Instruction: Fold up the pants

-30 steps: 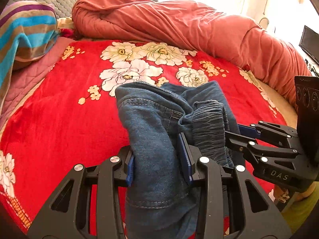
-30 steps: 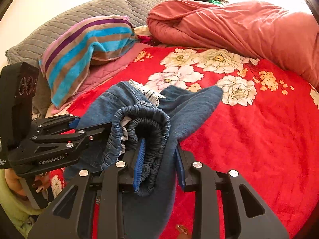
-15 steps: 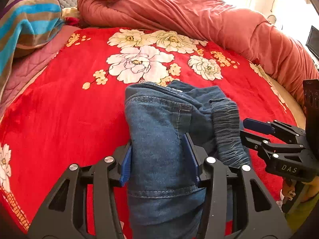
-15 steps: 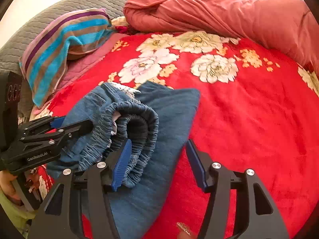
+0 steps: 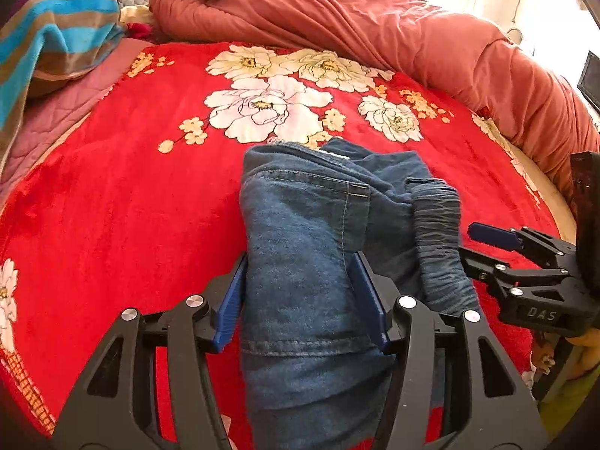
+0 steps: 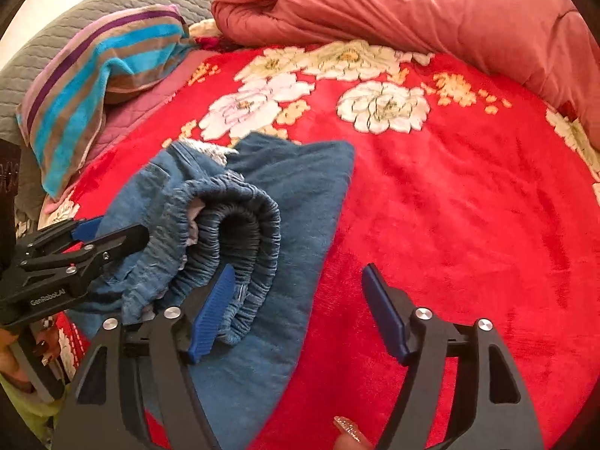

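Blue denim pants (image 5: 307, 232) lie folded in a bundle on the red floral blanket (image 5: 112, 206). Their gathered elastic waistband (image 6: 240, 232) curls up at the right side of the bundle. My left gripper (image 5: 300, 292) is open, with a thick fold of denim lying between its blue pads. My right gripper (image 6: 300, 307) is open wide; its left pad touches the waistband and the pants (image 6: 292, 195) lie loose between the jaws. The right gripper also shows in the left wrist view (image 5: 517, 251), and the left gripper shows in the right wrist view (image 6: 82, 240).
A rolled salmon-pink duvet (image 5: 375, 26) runs along the back and right of the bed. A striped turquoise and brown towel (image 6: 97, 71) lies on a grey quilted pillow (image 6: 67, 26) at the left. The bed's edge (image 5: 551, 191) is at the right.
Both grippers have opened and let go of the pants, the right one widely. The bundle has come down onto the blanket and the waistband has slumped to the side.
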Available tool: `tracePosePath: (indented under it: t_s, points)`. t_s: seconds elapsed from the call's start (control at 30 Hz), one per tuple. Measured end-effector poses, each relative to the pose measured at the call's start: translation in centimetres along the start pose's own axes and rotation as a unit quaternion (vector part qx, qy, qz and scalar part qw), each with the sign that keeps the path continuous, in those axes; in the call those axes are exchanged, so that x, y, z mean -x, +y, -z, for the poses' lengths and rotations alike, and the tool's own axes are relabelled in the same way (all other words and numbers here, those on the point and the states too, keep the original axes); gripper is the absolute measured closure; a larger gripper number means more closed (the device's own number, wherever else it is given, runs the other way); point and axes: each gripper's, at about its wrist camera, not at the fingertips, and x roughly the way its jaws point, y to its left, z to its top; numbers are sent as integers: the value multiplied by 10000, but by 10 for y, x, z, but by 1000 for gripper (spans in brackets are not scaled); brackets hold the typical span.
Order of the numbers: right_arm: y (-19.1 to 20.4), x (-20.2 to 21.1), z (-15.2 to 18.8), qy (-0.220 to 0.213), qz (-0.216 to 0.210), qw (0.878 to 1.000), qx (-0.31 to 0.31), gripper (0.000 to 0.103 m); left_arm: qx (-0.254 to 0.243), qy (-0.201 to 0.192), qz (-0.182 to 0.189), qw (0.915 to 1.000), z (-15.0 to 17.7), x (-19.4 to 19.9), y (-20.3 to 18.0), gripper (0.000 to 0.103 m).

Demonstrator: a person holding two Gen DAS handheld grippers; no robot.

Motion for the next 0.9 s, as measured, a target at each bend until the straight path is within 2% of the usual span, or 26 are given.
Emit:
tracePosePath:
  t_s: [0.2,0.27,0.33,0.53,0.9]
  points:
    - [10,40,2,-511,-7,9987,55,12,-32,-213,25,9998,1,25,-2,46]
    - [12,51,4,-607,-19,9981,81,12,-82,-324,-1,9994,3,37,-4,35]
    - [16,64,7,-732,18,9972,133,6,-132,-434,-22,9990,4,49,-6,30]
    - [26,95,16,-1037,75,9944,204,5,-264,-748,-121,9968,11,83,-15,10]
    - [36,133,37,-1376,111,9903,184,5,-277,-1032,-143,9942,29,127,-18,10]
